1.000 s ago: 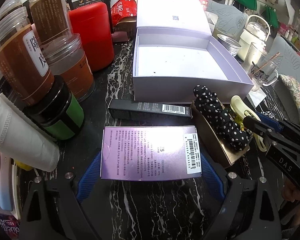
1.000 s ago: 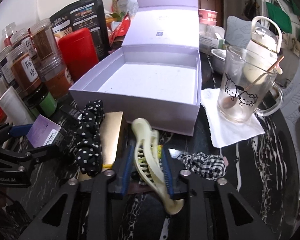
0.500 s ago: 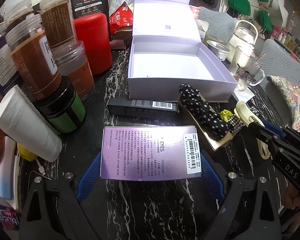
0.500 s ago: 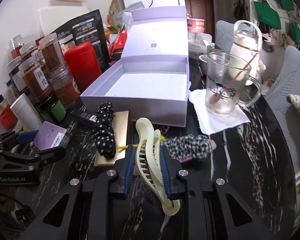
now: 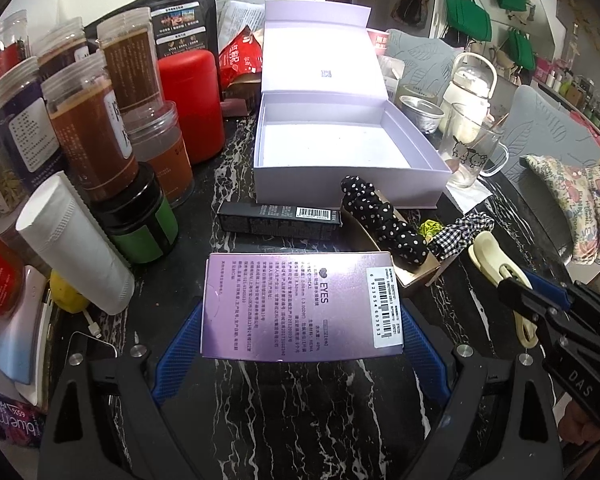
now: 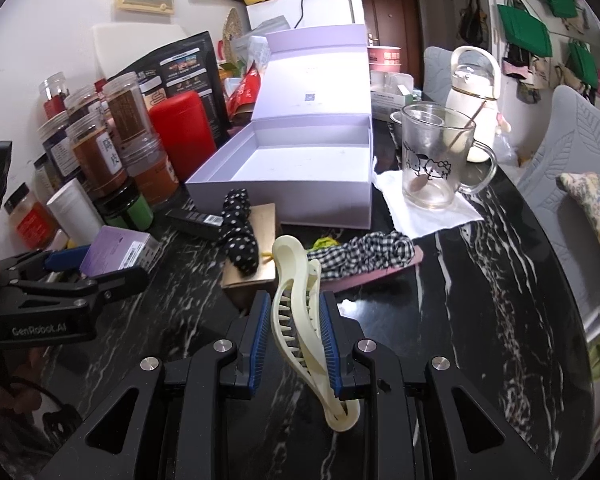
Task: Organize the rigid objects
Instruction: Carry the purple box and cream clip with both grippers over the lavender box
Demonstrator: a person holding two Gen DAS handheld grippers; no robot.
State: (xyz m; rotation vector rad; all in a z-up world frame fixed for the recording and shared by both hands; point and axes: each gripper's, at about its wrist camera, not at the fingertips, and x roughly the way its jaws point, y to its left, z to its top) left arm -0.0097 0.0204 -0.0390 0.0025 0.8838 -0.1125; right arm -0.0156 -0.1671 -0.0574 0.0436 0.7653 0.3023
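Note:
My left gripper (image 5: 300,332) is shut on a flat purple cosmetics box (image 5: 300,304), held above the black marble table; that box (image 6: 118,252) also shows at the left of the right wrist view. My right gripper (image 6: 296,324) is shut on a cream hair claw clip (image 6: 300,304), lifted off the table, and the clip (image 5: 496,264) shows at the right of the left wrist view. An open lavender gift box (image 5: 340,148) (image 6: 292,168) with its lid tilted back stands beyond both. A slim black carton (image 5: 280,216) lies in front of it.
Several spice jars (image 5: 92,136), a red canister (image 5: 192,104) and a white tube (image 5: 76,248) crowd the left. A gold box (image 6: 256,256) carries a polka-dot scrunchie (image 6: 240,236); a checked scrunchie (image 6: 364,252) lies beside it. A glass mug (image 6: 432,160) stands on a napkin at the right.
Both grippers have pulled back and risen, each keeping its grip. The lavender box and the clutter now look smaller and farther off. The checked scrunchie has come into full view.

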